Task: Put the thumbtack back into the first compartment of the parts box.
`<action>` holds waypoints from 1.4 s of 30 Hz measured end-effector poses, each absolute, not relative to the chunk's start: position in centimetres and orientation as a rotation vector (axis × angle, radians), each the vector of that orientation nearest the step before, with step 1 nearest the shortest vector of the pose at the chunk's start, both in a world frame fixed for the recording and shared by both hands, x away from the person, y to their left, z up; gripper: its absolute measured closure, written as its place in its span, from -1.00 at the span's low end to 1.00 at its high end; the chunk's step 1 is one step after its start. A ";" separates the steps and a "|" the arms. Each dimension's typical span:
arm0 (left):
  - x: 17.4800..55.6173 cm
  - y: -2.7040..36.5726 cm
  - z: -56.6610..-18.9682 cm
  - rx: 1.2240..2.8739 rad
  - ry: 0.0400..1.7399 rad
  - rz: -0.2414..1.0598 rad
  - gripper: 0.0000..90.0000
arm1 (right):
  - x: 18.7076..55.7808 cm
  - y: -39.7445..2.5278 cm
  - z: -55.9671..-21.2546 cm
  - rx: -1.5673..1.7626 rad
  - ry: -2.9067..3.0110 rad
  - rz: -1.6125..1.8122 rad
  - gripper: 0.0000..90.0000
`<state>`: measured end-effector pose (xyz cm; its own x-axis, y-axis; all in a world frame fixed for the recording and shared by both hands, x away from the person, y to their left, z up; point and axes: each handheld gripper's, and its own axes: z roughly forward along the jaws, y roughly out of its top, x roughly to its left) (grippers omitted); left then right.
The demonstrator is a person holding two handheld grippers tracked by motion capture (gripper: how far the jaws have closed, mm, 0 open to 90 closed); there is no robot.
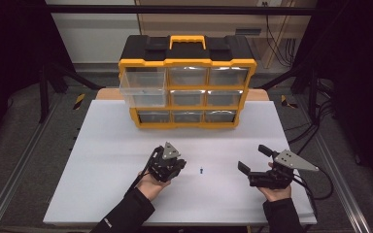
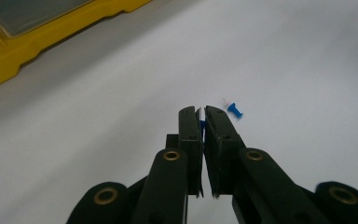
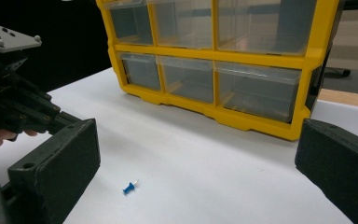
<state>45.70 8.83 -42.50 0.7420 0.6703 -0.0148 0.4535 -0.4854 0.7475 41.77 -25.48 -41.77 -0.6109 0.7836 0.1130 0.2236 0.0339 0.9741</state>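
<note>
Left gripper view: the left gripper (image 2: 202, 114) has its jaws pressed nearly together on something small and blue, a pin (image 2: 202, 125) by its look, with a thin metal tip showing at the top of the gap. A second blue pushpin (image 2: 234, 110) lies on its side on the white table (image 2: 98, 130), just beside the jaw tips, apart from them. In the high view that loose pushpin (image 1: 202, 170) lies between the two grippers, nearer the left gripper (image 1: 171, 165). The right gripper (image 1: 253, 159) has its jaws spread wide and holds nothing. At the far side of the table stands a yellow drawer cabinet (image 1: 187, 90), its top-left drawer (image 1: 143, 86) pulled out.
</note>
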 end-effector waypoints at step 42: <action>46.4 13.8 -34.0 2.046 0.795 0.423 0.89 | 41.9 -25.4 -41.9 1.018 1.871 1.592 -0.99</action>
<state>46.36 13.79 -34.02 0.7377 0.6751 0.0001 0.3775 -0.4126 0.8290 41.91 -25.40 -41.89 -0.6095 0.7857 0.1060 0.2305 0.0477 0.9719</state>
